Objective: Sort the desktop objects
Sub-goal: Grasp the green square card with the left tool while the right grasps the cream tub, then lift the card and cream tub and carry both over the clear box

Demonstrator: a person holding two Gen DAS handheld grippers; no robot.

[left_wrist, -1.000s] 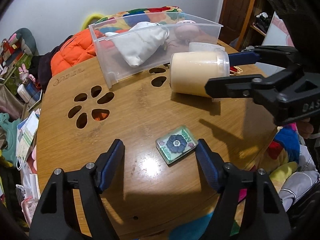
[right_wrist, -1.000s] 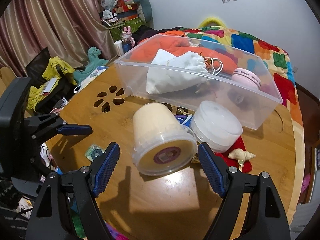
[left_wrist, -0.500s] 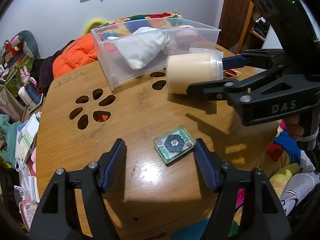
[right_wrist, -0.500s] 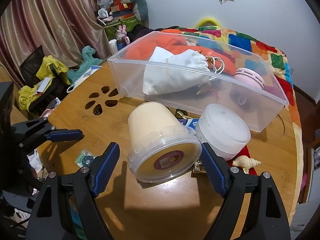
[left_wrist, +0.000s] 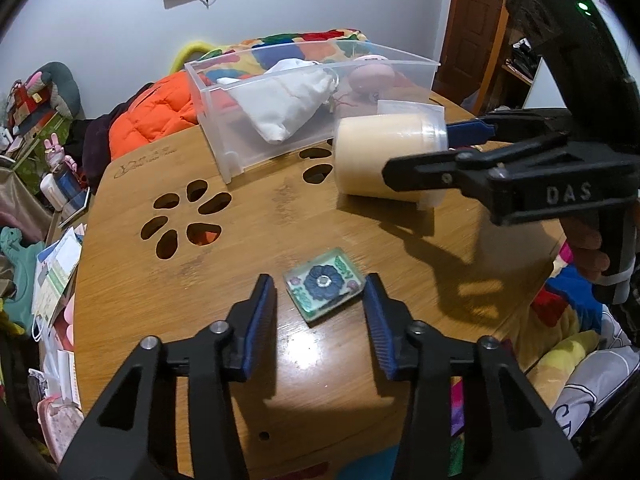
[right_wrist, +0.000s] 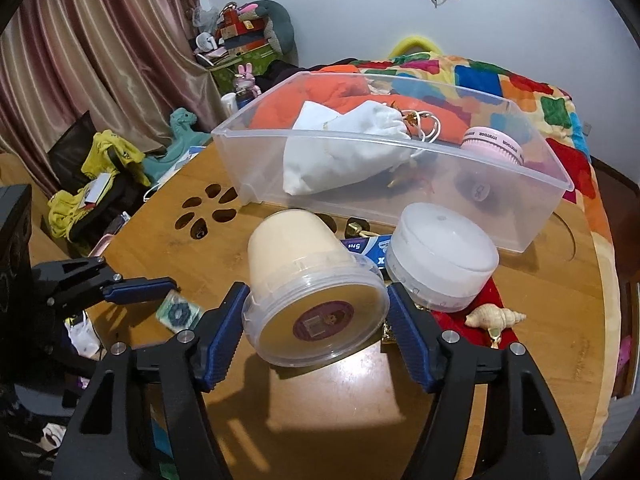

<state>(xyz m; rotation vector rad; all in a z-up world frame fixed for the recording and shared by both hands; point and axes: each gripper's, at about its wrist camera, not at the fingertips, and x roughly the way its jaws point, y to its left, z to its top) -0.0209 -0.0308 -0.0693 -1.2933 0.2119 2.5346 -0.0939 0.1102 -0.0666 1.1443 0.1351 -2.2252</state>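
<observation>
A small glass tile with a blue flower [left_wrist: 324, 285] lies flat on the wooden table [left_wrist: 260, 208]. My left gripper [left_wrist: 319, 279] straddles it. Its jaws are closing, with the right pad at the tile's corner and a thin gap on the left. A cream jar with a clear lid [right_wrist: 316, 280] lies on its side. My right gripper [right_wrist: 317, 288] is closing on it, and both blue pads meet the lid's rim. In the left wrist view the right gripper [left_wrist: 418, 152] reaches in from the right across the cream jar [left_wrist: 376, 152].
A clear plastic bin [right_wrist: 400, 146] at the back holds a white pouch [right_wrist: 340, 148] and a pink round box [right_wrist: 494, 144]. Beside the jar stand a white round container [right_wrist: 444, 256], a seashell [right_wrist: 496, 317] and a blue packet [right_wrist: 366, 246]. Paw-shaped holes [left_wrist: 188, 220] pierce the table.
The left jaws have narrowed around the tile. The right gripper has slid forward along the jar and its jaws have narrowed onto the lid's rim.
</observation>
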